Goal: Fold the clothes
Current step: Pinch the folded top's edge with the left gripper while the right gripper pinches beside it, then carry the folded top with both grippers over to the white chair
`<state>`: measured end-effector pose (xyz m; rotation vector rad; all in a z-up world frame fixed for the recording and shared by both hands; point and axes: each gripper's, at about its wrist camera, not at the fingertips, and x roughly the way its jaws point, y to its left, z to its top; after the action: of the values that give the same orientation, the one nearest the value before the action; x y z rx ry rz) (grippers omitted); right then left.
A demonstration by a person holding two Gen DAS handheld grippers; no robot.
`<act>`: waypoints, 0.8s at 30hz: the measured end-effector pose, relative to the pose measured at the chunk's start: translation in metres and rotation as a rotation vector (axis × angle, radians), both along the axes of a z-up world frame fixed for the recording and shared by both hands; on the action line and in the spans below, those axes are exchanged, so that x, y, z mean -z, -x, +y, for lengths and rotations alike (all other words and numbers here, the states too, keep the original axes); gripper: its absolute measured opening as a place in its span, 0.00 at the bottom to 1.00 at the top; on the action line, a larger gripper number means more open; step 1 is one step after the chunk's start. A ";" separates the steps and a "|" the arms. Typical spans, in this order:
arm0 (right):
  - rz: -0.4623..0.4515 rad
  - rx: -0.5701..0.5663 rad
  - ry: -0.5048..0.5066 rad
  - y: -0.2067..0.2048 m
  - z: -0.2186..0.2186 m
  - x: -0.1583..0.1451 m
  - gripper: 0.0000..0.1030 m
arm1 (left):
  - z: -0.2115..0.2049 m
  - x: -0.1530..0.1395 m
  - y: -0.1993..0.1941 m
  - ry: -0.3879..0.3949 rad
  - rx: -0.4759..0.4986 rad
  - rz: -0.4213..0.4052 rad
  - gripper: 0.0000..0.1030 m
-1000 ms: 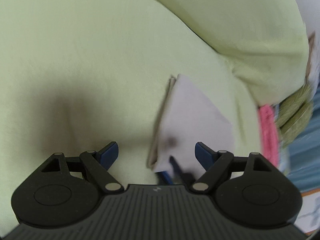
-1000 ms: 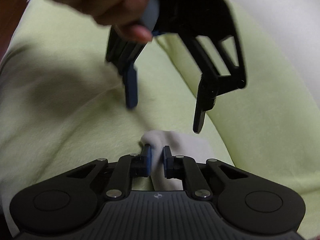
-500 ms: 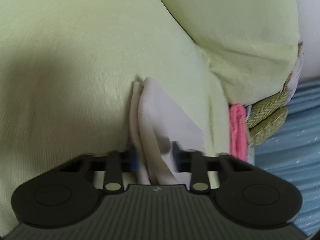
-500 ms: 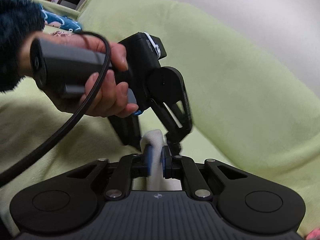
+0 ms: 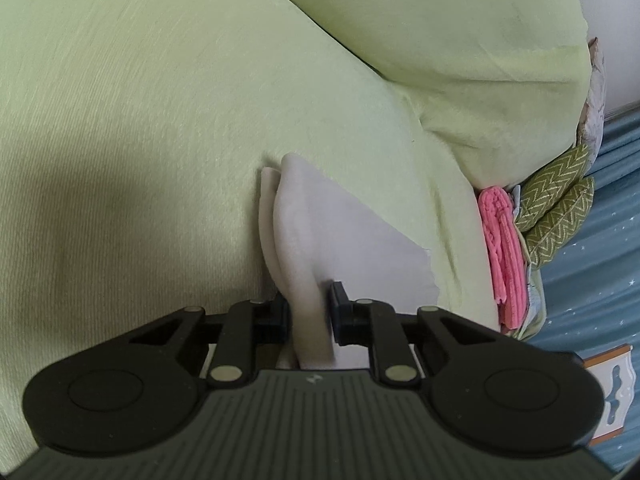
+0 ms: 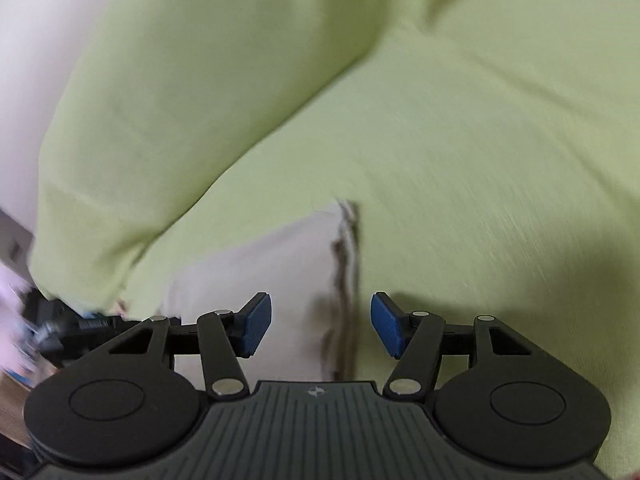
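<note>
A small pale beige cloth [image 5: 352, 240] lies folded on the light green sofa cover [image 5: 160, 120]. My left gripper [image 5: 310, 312] is shut on a raised fold at its near end, which stands up between the pads. In the blurred right wrist view the same cloth [image 6: 260, 272] lies flat, its layered edge running down the middle. My right gripper [image 6: 321, 326] hovers over that edge with its jaws opening. The blue pads [image 6: 256, 324] stand well apart and press on nothing.
A folded pink towel [image 5: 504, 256] and two green zigzag cushions [image 5: 556, 208] are wedged at the sofa's right end, with blue fabric [image 5: 600, 280] beyond. The green backrest [image 6: 180, 80] rises behind the seat. A blurred dark object [image 6: 52, 328] shows at the right wrist view's left edge.
My left gripper closed on the cloth's fold and has stayed there. My right gripper let go of the cloth, swung away with a roll, and its jaws spread apart.
</note>
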<state>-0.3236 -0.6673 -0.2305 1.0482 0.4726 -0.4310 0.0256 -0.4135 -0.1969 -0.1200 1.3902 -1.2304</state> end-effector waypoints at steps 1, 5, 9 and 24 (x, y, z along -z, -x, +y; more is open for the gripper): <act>-0.009 -0.011 -0.018 -0.002 -0.003 0.004 0.57 | -0.001 0.000 0.000 -0.001 -0.002 -0.005 0.14; -0.049 -0.014 -0.072 -0.014 -0.008 0.010 0.57 | -0.005 0.002 0.002 0.000 -0.005 -0.009 0.14; -0.083 -0.034 -0.080 -0.032 -0.011 0.017 0.56 | -0.009 0.005 0.003 0.005 -0.002 -0.010 0.14; -0.139 -0.127 -0.108 -0.033 -0.017 0.013 0.20 | -0.011 0.011 -0.002 0.044 0.008 -0.004 0.14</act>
<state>-0.2907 -0.6840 -0.2435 1.1371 0.4394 -0.2205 0.0273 -0.4246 -0.2084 -0.1429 1.3618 -1.2681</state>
